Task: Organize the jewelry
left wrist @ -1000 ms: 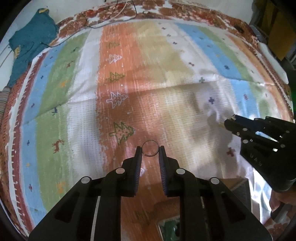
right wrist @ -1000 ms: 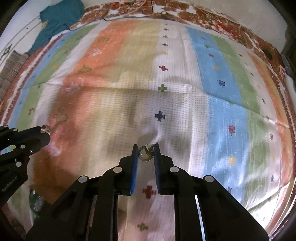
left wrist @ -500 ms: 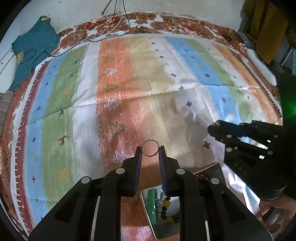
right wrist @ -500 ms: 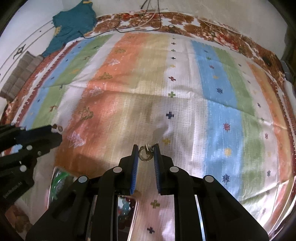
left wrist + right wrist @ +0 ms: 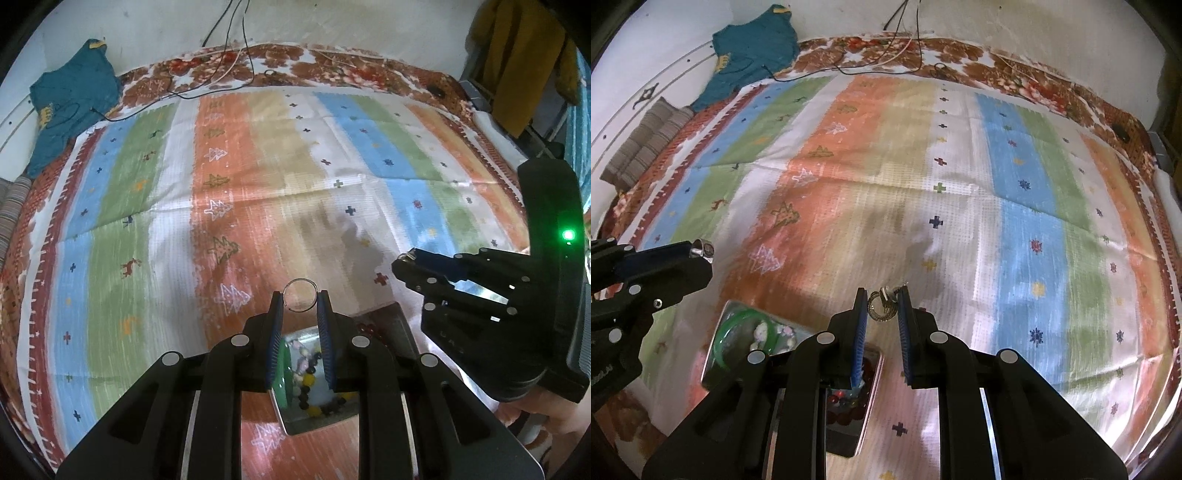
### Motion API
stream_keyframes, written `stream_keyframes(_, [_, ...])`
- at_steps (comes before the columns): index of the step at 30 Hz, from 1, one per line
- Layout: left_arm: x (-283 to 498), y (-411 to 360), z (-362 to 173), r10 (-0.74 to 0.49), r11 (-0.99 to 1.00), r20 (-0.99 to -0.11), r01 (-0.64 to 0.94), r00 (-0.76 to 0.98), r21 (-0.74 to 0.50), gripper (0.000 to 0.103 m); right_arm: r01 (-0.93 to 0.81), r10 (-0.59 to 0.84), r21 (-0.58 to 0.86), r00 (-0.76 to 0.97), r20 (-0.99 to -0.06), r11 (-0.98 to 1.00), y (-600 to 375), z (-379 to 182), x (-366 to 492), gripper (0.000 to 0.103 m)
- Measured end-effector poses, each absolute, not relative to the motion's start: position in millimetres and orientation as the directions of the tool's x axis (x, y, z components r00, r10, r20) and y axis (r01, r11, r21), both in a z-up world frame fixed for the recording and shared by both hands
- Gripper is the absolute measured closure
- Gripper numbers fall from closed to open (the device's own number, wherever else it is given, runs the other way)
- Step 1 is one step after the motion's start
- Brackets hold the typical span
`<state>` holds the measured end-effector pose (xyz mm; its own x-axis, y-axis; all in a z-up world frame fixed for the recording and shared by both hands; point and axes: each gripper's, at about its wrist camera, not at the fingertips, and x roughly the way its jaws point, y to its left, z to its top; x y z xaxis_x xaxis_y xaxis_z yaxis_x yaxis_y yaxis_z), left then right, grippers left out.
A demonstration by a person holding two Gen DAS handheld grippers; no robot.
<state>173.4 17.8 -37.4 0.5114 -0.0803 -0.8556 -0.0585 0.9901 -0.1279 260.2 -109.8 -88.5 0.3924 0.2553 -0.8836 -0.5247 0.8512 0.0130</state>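
Free room: striped bedspread (image 5: 258, 177), bare and flat across its middle and far half in both wrist views. Obstacles, near edge: metal tray (image 5: 718, 354) with green bangle (image 5: 738, 332) and beads; second tray (image 5: 864, 417) just beside it. Obstacles, far edge: teal garment (image 5: 70, 110) at the left corner, cables (image 5: 221, 74) trailing along the border, wall behind.

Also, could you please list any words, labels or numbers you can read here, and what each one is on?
No text can be read in full.
Left gripper: raised lettering low on its body, cut off by the picture's edge and too blurred to read.
Right gripper: faint raised marks on its body, too blurred to read.
Teal garment: yellow print, too small to read.
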Motion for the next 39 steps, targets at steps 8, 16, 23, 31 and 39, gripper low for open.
stream_keyframes(8, [151.7, 10.4, -32.6, -0.091, 0.990, -0.846, -0.044, 0.526, -0.134, 0.085, -0.545, 0.281, 0.029, 0.386, -0.879, 0.838, -113.6, -82.6, 237.8, 0.086])
stream_keyframes(16, [138.2, 8.8, -29.4, -0.097, 0.989, -0.839, -0.042, 0.536, -0.141, 0.085, -0.568, 0.298, 0.033, 0.382, -0.875, 0.822, -115.8, -78.9, 217.3, 0.086])
stream_keyframes(23, [133.1, 10.2, -30.7, -0.113, 0.984, -0.841, -0.058, 0.529, -0.169, 0.075, -0.573, 0.310, 0.065, 0.342, -0.887, 0.817, -118.1, -83.1, 211.7, 0.073])
stream_keyframes(31, [117.2, 20.1, -26.4, -0.094, 0.980, -0.836, -0.098, 0.541, -0.174, 0.067, -0.558, 0.304, 0.055, 0.363, -0.881, 0.828, -129.3, -77.1, 201.7, 0.065])
stream_keyframes(39, [87.0, 15.2, -17.8, -0.104, 0.982, -0.816, -0.073, 0.568, -0.176, 0.048, -0.560, 0.322, 0.053, 0.394, -0.861, 0.827, -142.2, -65.6, 181.9, 0.049])
